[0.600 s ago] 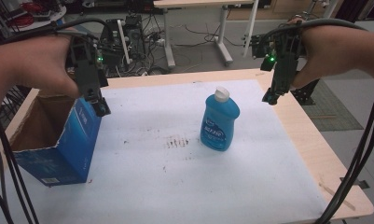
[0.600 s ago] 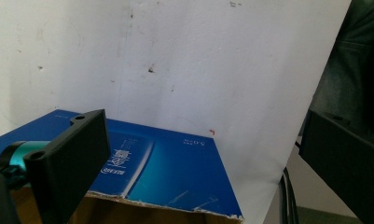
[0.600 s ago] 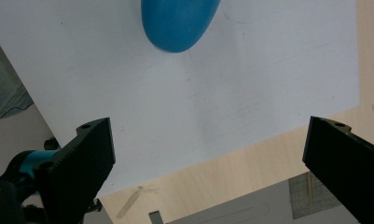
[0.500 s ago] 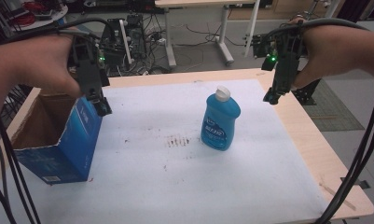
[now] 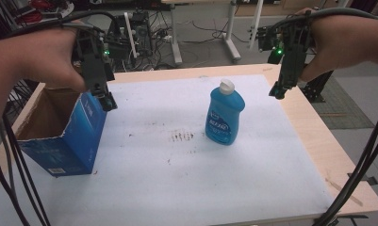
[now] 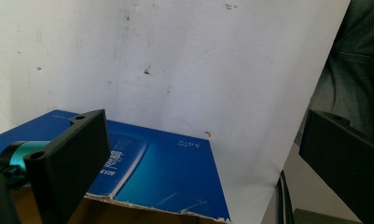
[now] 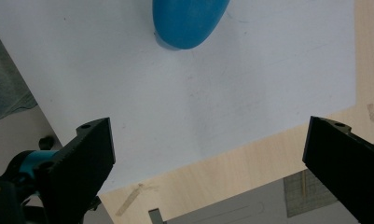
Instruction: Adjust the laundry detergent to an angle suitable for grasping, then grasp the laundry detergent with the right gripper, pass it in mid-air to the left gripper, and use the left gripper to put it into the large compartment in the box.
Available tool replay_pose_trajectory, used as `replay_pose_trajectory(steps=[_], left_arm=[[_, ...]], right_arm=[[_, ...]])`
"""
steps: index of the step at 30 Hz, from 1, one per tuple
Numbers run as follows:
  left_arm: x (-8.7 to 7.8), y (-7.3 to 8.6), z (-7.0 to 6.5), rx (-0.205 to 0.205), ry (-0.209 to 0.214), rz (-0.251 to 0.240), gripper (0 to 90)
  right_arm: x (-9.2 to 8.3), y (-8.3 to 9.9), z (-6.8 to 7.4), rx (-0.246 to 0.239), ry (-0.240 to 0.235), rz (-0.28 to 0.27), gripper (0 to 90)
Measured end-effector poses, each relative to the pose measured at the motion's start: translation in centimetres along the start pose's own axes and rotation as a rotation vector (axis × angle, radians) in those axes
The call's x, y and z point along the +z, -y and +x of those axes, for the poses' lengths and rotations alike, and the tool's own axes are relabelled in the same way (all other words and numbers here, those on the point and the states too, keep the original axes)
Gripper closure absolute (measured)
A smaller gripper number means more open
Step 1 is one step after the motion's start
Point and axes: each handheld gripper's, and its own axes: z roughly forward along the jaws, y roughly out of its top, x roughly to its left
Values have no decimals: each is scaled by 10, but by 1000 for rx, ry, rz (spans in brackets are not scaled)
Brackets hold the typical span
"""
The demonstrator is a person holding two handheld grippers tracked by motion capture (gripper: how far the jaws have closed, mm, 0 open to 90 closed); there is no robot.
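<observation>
Two containers stand on the white-covered counter (image 5: 252, 179) in the high view: an open blue cardboard box (image 5: 66, 136) at the left edge, its brown interior showing no contents, and an upright blue bottle (image 5: 224, 115) with a white cap near the middle. The left hand-held gripper (image 5: 109, 101) hangs just above the box's near-right top corner, jaws pointing down. The right hand-held gripper (image 5: 277, 91) hangs over the counter's far right edge, to the right of the bottle and apart from it. Small brown marks (image 5: 182, 136) lie on the cover left of the bottle. The box's far side is hidden by the left forearm.

Left gripper view: both black jaws stand wide apart, released, with nothing between the pads. The blue box wall (image 6: 166, 172) and its torn upper edge lie below; the box interior is cut off at the bottom.

Right gripper view: the jaws again stand wide apart and hold nothing. The bottle's rounded blue body (image 7: 189, 21) appears at the top edge, cut off, well beyond the jaws; its label cannot be made out.
</observation>
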Motion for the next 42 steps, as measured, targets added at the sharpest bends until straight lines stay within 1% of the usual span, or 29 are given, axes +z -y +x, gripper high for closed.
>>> replay_pose_trajectory(steps=[2, 6, 7, 12, 17, 25, 27, 28, 32, 34, 38, 42], left_arm=[[0, 0, 0, 6, -3, 0, 18], [0, 1, 0, 2, -2, -10, 18], [0, 1, 1, 10, -4, -8, 17], [0, 3, 2, 4, 0, -9, 18], [1, 2, 1, 11, 3, -9, 17], [2, 3, 4, 13, 1, -15, 18], [1, 3, 5, 13, -4, -15, 18], [1, 4, 5, 13, -3, -15, 18], [2, 5, 5, 15, -7, -15, 18], [2, 5, 5, 18, -12, -17, 18], [0, 6, 5, 26, -13, -22, 18], [-1, 8, 3, 27, -15, -28, 18]], right_arm=[[0, 0, 0, -6, -1, -2, 12], [0, 0, 1, -4, 2, 4, 12], [0, -1, 1, -2, 1, 4, 12], [-1, 1, 0, 2, 4, 0, 12], [0, 2, 0, 4, 4, -4, 12], [7, 4, 2, 6, -2, -13, 12], [8, 5, 1, 7, -8, -25, 12], [9, 6, 2, 18, -12, -30, 12], [11, 9, 2, 33, -20, -46, 12], [13, 11, 3, 50, -24, -67, 12], [17, 19, 5, 82, -47, -107, 12], [22, 26, 10, 111, -67, -163, 12]])
